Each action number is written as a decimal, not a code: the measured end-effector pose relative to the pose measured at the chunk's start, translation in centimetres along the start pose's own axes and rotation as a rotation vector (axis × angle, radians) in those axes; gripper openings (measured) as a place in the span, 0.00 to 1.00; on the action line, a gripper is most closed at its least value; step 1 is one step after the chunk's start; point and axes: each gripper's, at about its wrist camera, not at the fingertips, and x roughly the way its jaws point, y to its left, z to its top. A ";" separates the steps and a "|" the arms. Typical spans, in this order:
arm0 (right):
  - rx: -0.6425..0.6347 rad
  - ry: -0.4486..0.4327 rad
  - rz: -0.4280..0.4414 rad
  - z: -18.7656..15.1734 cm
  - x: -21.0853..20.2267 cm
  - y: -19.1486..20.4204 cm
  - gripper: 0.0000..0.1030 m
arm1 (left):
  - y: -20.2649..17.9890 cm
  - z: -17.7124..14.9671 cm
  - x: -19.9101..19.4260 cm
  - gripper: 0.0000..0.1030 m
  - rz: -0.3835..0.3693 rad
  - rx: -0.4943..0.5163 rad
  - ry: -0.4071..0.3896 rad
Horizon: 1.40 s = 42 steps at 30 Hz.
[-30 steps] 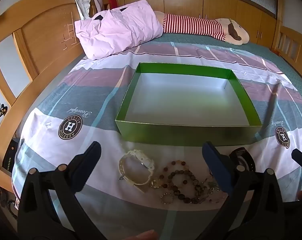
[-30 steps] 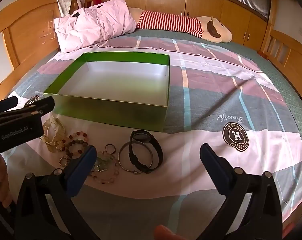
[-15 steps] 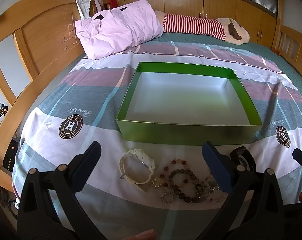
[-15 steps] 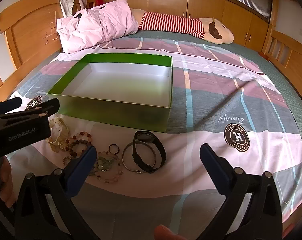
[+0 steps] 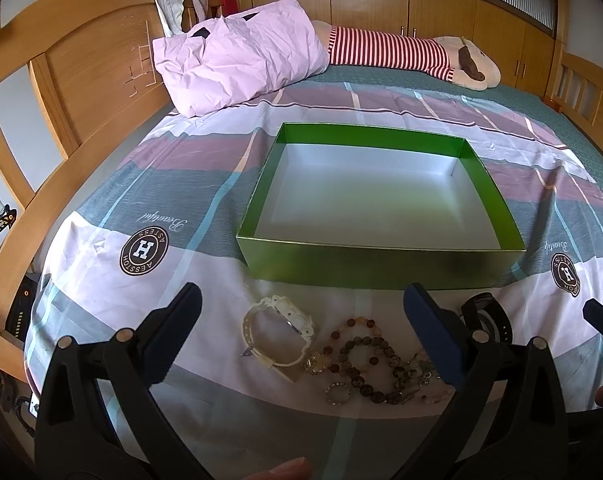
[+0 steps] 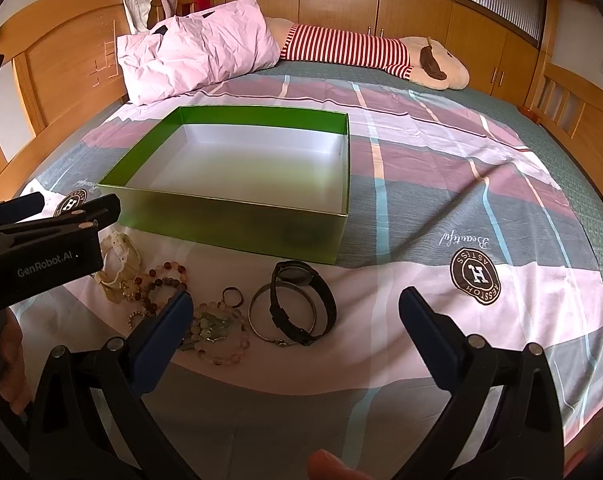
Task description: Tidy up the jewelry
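Note:
An empty green box (image 5: 381, 270) (image 6: 237, 216) with a white inside sits on the bed. In front of it lie a white watch (image 5: 275, 330) (image 6: 119, 258), brown bead bracelets (image 5: 361, 356) (image 6: 163, 278), a small ring (image 6: 232, 297), a pale green bead bracelet (image 6: 221, 332), a metal bangle (image 6: 263, 320) and a black watch (image 6: 301, 300) (image 5: 487, 316). My left gripper (image 5: 301, 320) is open above the white watch and beads. My right gripper (image 6: 295, 318) is open above the bangle and black watch. Both are empty.
A pink pillow (image 5: 241, 64) and a striped plush toy (image 5: 413, 52) lie at the head of the bed. A wooden bed frame (image 5: 81, 92) runs along the left. The left gripper's body (image 6: 41, 256) shows at the left of the right wrist view.
Both grippers have pulled back and risen slightly; the box and jewelry sit a little farther away. Nothing on the bed has moved.

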 end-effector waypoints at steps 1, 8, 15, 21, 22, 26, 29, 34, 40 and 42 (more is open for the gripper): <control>0.001 -0.001 0.001 0.0 0.0 0.0 0.99 | 0.0 0.0 0.0 0.98 0.001 0.001 0.000; -0.001 -0.006 0.006 -0.1 0.0 0.1 0.99 | 0.3 0.0 0.0 0.98 0.000 0.001 0.001; -0.002 -0.007 0.004 0.0 0.0 0.1 0.99 | 0.4 0.0 0.2 0.98 0.003 0.000 0.002; 0.001 -0.007 0.006 0.0 0.0 -0.1 0.99 | 0.4 0.0 0.1 0.98 0.002 0.004 0.000; 0.000 -0.009 0.006 0.1 0.0 -0.1 0.99 | 0.5 0.0 0.2 0.98 0.002 0.005 0.001; -0.002 -0.011 0.008 0.1 -0.1 -0.2 0.99 | 1.1 0.0 0.3 0.98 0.004 0.006 0.000; -0.002 -0.012 0.008 0.1 -0.1 -0.3 0.99 | 1.8 0.1 0.4 0.98 0.005 0.004 0.000; -0.003 -0.014 0.007 0.1 -0.2 -0.2 0.99 | 0.4 -0.1 0.2 0.98 0.008 0.005 -0.001; -0.004 -0.014 0.006 0.1 -0.2 -0.2 0.99 | 1.0 -0.1 0.4 0.98 0.007 0.006 -0.001; -0.004 -0.014 0.007 0.1 -0.2 -0.2 0.99 | 0.3 -0.1 0.2 0.98 0.007 0.005 -0.001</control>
